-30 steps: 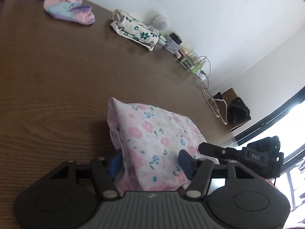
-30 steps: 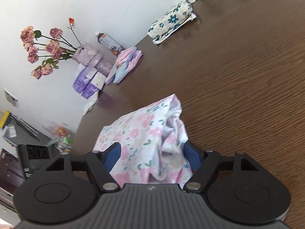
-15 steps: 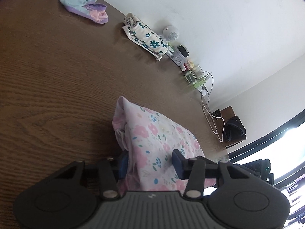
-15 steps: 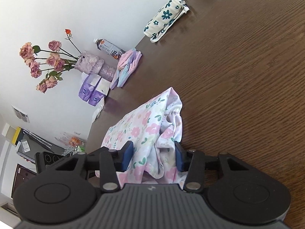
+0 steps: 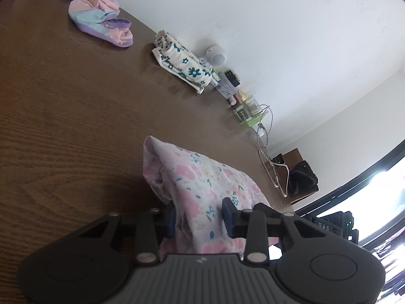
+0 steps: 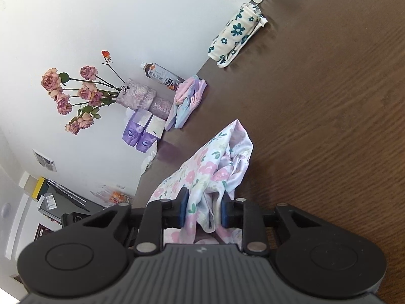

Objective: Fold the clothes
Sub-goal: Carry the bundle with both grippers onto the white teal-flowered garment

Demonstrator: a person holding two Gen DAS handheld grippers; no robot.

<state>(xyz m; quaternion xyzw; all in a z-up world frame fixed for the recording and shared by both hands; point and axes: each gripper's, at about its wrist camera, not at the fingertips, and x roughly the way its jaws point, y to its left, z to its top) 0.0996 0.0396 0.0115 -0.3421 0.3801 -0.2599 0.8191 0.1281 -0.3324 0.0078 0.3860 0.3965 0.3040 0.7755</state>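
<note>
A pale garment with pink flowers (image 5: 202,177) lies bunched on the brown wooden table (image 5: 63,114). My left gripper (image 5: 200,219) has the garment's near edge between its blue pads; the jaws are closing and the cloth fills the gap. In the right wrist view the same garment (image 6: 215,162) rises in a crumpled fold from my right gripper (image 6: 203,209). Its jaws are closing too, and the pads pinch a gathered bunch of the cloth. Both grippers sit low over the table (image 6: 329,126), at opposite ends of the garment.
Folded pastel clothes (image 5: 101,25) and a rolled bundle with blue flowers (image 5: 182,63) lie along the wall. A white speaker (image 5: 216,56), small boxes and a cable (image 5: 263,126) stand farther right. A vase of roses (image 6: 141,96), a bottle (image 6: 162,76) and purple packs (image 6: 139,131) sit at the other end.
Both pairs of jaws have narrowed onto the floral garment, squeezing its edges into tighter bunches. Both views have rolled a little; the hands stay in place.
</note>
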